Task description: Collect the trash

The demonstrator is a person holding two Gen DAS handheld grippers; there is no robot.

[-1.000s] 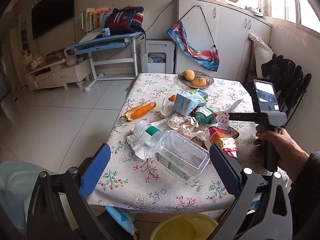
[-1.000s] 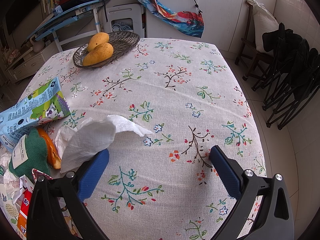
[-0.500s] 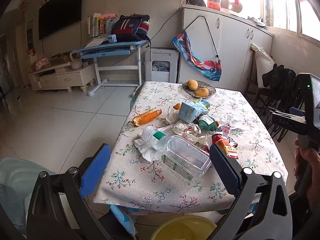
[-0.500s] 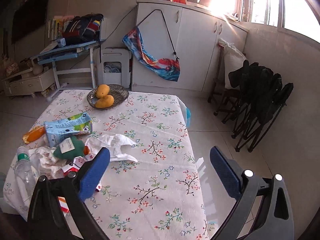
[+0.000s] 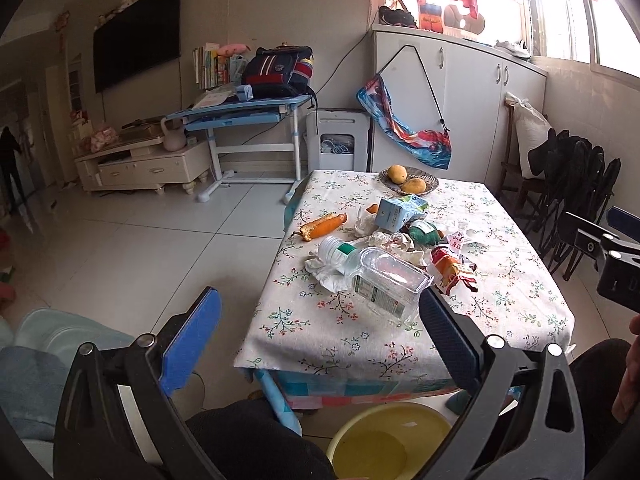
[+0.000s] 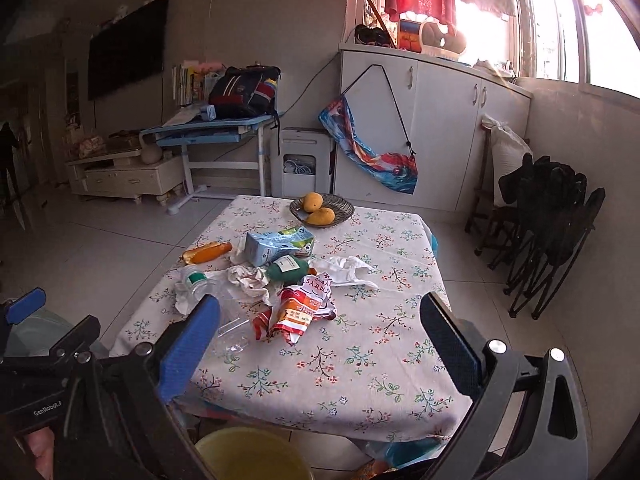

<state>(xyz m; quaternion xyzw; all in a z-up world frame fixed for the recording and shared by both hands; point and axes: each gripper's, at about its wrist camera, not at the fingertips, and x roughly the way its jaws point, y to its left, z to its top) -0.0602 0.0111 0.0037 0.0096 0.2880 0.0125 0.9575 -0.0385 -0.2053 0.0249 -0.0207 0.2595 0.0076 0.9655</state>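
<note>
Trash lies piled mid-table on a floral cloth: a clear plastic bottle [image 5: 380, 280] on its side, crumpled tissues [image 5: 326, 272], a blue carton [image 5: 398, 212], a green pouch [image 5: 424, 232], an orange snack wrapper [image 6: 298, 314] and an orange-wrapped sausage [image 5: 322, 226]. A yellow basin [image 5: 394, 440] sits on the floor below the table's near edge. My left gripper [image 5: 316, 340] is open, held back from the table's near left corner. My right gripper [image 6: 320, 344] is open too, short of the near edge, nothing between its fingers.
A woven dish with two mangoes [image 6: 322, 210] stands at the table's far end. Folded black chairs [image 6: 552, 208] lean at the right wall. A person's dark-clothed legs [image 5: 256, 440] fill the foreground. A blue desk [image 5: 240, 116] and white cabinets [image 6: 440, 120] stand behind.
Both grippers have pulled back and up from the table; the trash pile now looks smaller and farther. The right one no longer hovers over the cloth. Nothing was picked up.
</note>
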